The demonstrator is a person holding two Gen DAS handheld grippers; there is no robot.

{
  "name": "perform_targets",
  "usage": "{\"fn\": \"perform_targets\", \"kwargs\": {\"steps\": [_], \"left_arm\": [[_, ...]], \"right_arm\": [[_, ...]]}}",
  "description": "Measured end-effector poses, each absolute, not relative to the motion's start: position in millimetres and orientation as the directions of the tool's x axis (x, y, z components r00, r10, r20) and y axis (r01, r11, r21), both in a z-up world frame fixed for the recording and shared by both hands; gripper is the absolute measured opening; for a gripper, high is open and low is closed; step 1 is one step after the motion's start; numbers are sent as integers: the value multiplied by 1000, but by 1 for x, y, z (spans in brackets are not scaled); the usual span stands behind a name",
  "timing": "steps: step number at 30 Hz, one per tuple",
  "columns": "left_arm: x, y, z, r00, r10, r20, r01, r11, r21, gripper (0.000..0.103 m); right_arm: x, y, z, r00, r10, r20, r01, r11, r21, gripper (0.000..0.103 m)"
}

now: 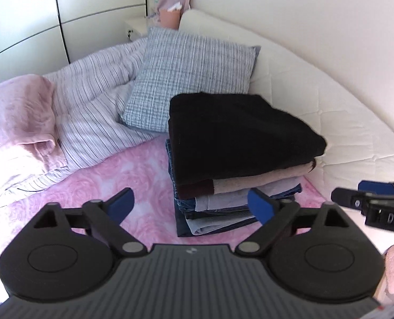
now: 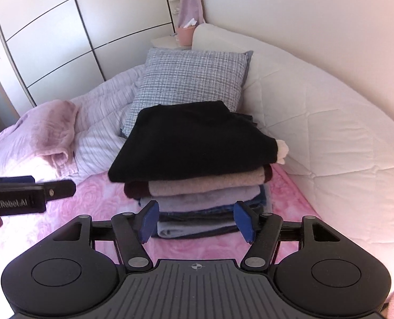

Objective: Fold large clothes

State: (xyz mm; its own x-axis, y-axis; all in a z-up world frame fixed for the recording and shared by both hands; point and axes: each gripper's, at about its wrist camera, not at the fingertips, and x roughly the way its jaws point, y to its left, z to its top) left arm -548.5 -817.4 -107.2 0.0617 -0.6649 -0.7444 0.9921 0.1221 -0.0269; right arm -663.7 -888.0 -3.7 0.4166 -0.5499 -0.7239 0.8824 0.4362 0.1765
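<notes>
A stack of folded clothes (image 1: 239, 186) rests on the pink bedspread (image 1: 117, 180), topped by a folded black garment (image 1: 239, 135) over beige, grey and denim layers. My left gripper (image 1: 191, 206) stands open just in front of the stack, nothing between its blue pads. The right gripper's tip (image 1: 369, 199) enters the left wrist view from the right. In the right wrist view the same stack (image 2: 202, 191) lies ahead, with the black garment (image 2: 194, 143) on top. My right gripper (image 2: 197, 222) is open at the stack's lower layers, holding nothing. The left gripper (image 2: 26, 191) shows at the left edge.
A checked grey pillow (image 1: 194, 71) leans behind the stack. A striped duvet (image 1: 96, 101) and a pink blanket (image 1: 18, 114) lie bunched to the left. A white padded headboard (image 1: 329, 101) runs along the right. Wardrobe doors (image 2: 64, 32) stand behind the bed.
</notes>
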Motion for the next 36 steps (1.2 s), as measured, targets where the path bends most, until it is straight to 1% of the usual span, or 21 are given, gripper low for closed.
{"fn": "perform_targets", "kwargs": {"steps": [3,6,8,20,24,36], "left_arm": [[-555,-796,-95,46,-675,-737,991,125,-53,97],[-563,-775,-85,66,-692,-719,992,124,-27,101],[-567,-762,-81,68,-702,-709,993,119,-23,101],[-573,-713,-75,53,-686,-725,994,106,-27,101],[-574,-705,-76,25,-682,-731,996,81,-42,101],[-575,-697,-81,18,-678,-735,998,61,-32,101]], "right_arm": [[-668,-869,3,423,-550,-720,880,441,180,60],[-676,-852,8,428,-546,-720,882,426,201,60],[-680,-843,10,432,-538,-723,882,420,214,60],[-687,-806,14,414,-539,-734,891,404,206,60],[-688,-799,14,413,-541,-733,892,403,204,60],[-684,-789,18,409,-550,-728,893,407,194,60]]}}
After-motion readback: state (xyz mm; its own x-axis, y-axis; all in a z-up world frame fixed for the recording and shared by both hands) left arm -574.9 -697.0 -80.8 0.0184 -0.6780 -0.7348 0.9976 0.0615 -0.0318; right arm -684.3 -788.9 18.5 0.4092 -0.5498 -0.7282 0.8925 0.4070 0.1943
